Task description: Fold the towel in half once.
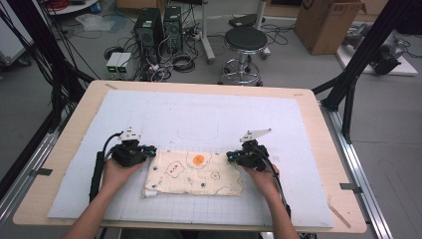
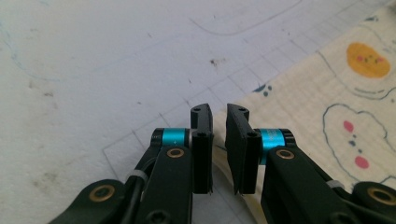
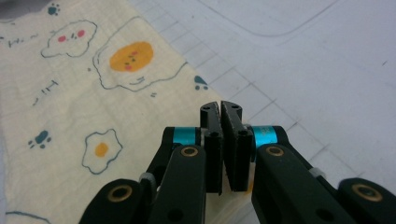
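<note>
In the high view the left gripper (image 1: 151, 151) sits left of centre in the lower half of the frame, held by the person's left hand (image 1: 115, 173), its tips at the upper left corner of the cloth (image 1: 194, 173). The cloth is a cream rectangle printed with fried eggs, an orange blob and small paw marks; it lies flat on the white gridded mat (image 1: 199, 124) that covers the wooden table (image 1: 323, 144), in the lower middle of the frame, its lower left corner slightly folded.

In the left gripper view the left gripper (image 2: 219, 140) shows a narrow gap between its jaws, the cloth (image 2: 341, 112) edge running under them at lower right; whether the pads pinch the fabric I cannot tell.

Right of centre in the high view, the right gripper (image 1: 233, 157) meets the cloth's upper right corner, with the right hand (image 1: 263, 175) behind it. In the right gripper view the right gripper (image 3: 220, 140) has its jaws nearly together at the cloth (image 3: 84, 107) edge, the fabric spreading to the left of that frame.
</note>
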A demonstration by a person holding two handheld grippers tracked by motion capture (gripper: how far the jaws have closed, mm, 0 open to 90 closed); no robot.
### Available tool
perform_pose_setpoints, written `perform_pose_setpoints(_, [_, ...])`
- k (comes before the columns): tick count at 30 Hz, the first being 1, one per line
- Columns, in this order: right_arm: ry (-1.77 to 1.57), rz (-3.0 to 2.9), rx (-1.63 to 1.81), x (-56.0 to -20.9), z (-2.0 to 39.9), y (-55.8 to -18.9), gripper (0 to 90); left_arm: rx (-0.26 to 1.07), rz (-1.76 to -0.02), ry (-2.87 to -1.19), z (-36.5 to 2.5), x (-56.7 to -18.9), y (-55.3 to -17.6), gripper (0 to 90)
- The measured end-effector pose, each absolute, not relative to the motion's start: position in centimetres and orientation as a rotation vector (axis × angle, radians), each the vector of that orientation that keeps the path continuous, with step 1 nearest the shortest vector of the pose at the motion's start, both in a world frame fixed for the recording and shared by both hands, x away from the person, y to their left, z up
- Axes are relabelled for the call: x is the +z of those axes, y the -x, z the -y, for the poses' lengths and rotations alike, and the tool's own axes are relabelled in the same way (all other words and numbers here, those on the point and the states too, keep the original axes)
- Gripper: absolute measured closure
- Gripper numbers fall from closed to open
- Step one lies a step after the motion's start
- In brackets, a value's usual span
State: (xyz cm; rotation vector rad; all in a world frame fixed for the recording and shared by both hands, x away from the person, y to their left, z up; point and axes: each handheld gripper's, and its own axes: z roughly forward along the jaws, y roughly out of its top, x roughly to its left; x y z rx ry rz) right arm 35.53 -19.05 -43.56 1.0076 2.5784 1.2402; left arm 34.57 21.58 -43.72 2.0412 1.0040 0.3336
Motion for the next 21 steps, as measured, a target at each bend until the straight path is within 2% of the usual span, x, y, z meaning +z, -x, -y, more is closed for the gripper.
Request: perform_pose_setpoints(21, [-1.054, -2.586, 1.228, -44.3, 20.4, -35.3, 87.4, 0.354, -1.014, -2.045, -21.7, -44.3, -34.6, 79.9])
